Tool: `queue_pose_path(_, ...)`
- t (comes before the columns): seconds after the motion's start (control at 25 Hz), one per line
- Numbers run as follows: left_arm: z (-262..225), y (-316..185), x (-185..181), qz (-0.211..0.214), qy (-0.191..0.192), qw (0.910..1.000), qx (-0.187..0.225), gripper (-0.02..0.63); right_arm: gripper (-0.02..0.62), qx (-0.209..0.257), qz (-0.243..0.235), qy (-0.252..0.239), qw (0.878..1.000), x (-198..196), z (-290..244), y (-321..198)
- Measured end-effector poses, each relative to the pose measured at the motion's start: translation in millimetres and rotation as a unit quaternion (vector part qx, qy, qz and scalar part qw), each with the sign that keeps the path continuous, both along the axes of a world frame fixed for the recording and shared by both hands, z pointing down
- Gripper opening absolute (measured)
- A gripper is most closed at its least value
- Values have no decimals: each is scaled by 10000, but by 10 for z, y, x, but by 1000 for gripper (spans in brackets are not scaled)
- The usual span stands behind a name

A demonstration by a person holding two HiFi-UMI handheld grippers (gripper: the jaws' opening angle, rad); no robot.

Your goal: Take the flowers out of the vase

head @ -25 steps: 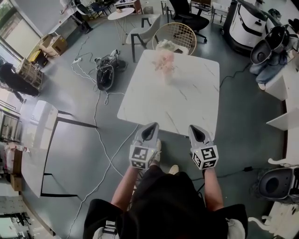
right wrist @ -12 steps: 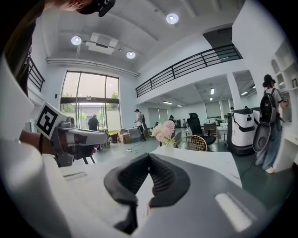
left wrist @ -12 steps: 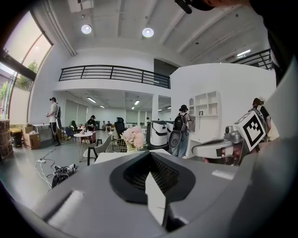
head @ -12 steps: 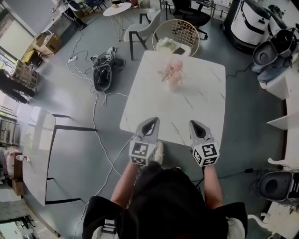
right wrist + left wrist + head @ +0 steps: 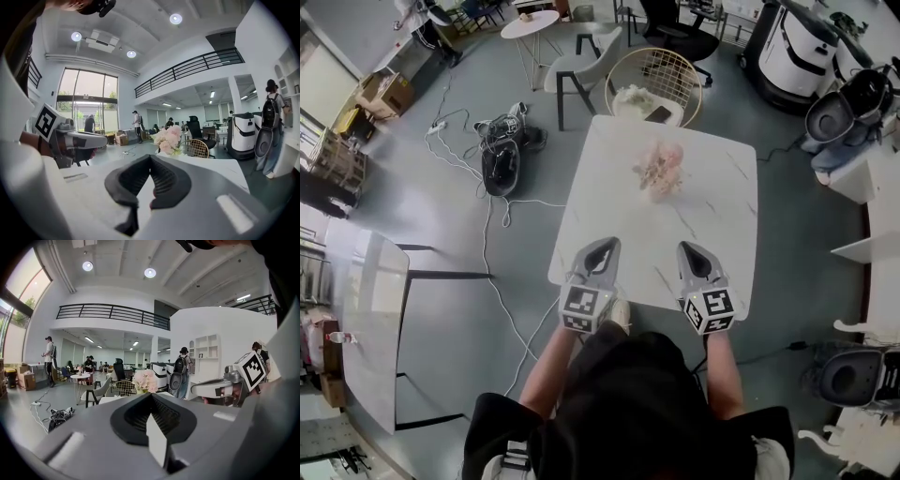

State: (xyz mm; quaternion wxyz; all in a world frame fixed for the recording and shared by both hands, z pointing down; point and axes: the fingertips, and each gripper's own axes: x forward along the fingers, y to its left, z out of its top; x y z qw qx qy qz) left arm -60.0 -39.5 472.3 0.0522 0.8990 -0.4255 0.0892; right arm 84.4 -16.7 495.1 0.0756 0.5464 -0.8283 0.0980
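Observation:
A bunch of pale pink flowers (image 5: pixel 660 167) stands in a small vase on the white marble table (image 5: pixel 609 216), towards its far side; the blooms hide most of the vase. The flowers (image 5: pixel 145 380) show straight ahead in the left gripper view, and the flowers (image 5: pixel 168 138) likewise in the right gripper view. My left gripper (image 5: pixel 605 247) and right gripper (image 5: pixel 691 250) hover side by side over the table's near edge, well short of the flowers. Both are shut with nothing in them: left gripper (image 5: pixel 151 395), right gripper (image 5: pixel 151 157).
A round wire chair (image 5: pixel 654 77) with a cushion stands at the table's far edge, a grey chair (image 5: pixel 581 67) and a small round table (image 5: pixel 530 23) beyond. Cables and a dark bag (image 5: pixel 500 159) lie on the floor at left. White machines (image 5: pixel 811 47) stand at right. People stand far off.
The person has walked up to the table. The table and flowers have come nearer, and both grippers now reach over the table's near edge, still shut.

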Motion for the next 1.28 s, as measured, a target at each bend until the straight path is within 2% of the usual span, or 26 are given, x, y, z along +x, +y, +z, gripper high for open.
queue_pose_path(0.44,27,-509,-228,368,54,9993,-12,8,3,88,389,75,9992,-215,10,-415)
queue_pose_path(0.76,136,-728,-121,602,84,9980,-187,8,3,85,533,113,9985,-106,103,-524)
queue_pose_path(1.08,354,-935,-93,499,41,9979,-409,8,3,-37,616,220,9979,68,291,-765)
queue_pose_path(1.28,473,-1064,-21,407,-35,9976,-564,8,5,-96,470,238,9986,124,398,-951)
